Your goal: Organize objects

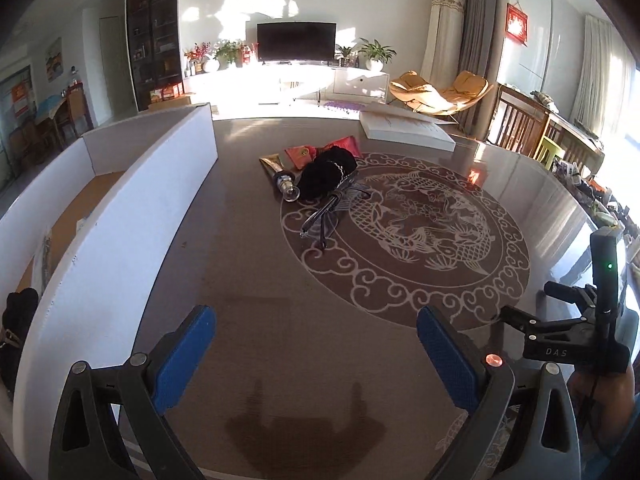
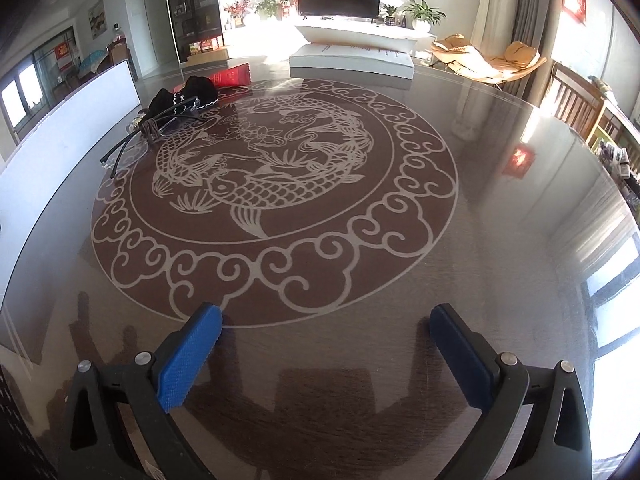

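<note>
My left gripper hangs wide and empty over the glossy brown bench, its blue pads ribbed. My right gripper is also wide, with nothing between the pads. In the left view the pile lies above the gripper, at frame centre: a soft black pouch, thin-framed glasses leaning on it, a gold tube with a clear cap, and red packets. A white box with cardboard floor stands at the left. A white book lies at the far edge.
</note>
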`<state>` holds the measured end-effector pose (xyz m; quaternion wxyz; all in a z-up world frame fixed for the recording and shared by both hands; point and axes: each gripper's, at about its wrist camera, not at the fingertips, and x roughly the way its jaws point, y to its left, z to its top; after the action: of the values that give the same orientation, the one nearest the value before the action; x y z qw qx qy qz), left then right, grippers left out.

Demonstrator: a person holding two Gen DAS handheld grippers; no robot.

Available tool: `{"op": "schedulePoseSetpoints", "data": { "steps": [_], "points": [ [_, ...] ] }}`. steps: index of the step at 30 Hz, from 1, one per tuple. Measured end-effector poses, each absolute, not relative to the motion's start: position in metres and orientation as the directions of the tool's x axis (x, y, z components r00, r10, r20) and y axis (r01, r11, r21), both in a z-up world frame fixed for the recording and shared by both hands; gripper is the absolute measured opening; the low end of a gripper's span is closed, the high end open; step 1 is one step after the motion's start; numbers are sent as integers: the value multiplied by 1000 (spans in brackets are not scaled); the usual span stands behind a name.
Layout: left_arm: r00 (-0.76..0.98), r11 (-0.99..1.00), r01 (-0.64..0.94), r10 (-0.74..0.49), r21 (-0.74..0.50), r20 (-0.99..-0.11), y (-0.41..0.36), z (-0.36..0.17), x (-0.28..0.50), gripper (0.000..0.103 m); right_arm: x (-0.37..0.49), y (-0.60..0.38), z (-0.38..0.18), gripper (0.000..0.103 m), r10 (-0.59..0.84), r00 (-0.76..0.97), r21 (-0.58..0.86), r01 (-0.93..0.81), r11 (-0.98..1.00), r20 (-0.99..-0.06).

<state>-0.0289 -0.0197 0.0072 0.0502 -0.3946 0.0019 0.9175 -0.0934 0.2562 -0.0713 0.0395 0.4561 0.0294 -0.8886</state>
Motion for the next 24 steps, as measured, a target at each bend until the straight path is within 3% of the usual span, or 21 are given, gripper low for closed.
{"op": "schedulePoseSetpoints", "data": {
  "steps": [24],
  "points": [
    [-573, -1000, 1, -8, 9, -819, -30, -51, -47, 103, -94, 255, -71, 103, -44, -580, -16, 97, -995, -813]
  ]
}}
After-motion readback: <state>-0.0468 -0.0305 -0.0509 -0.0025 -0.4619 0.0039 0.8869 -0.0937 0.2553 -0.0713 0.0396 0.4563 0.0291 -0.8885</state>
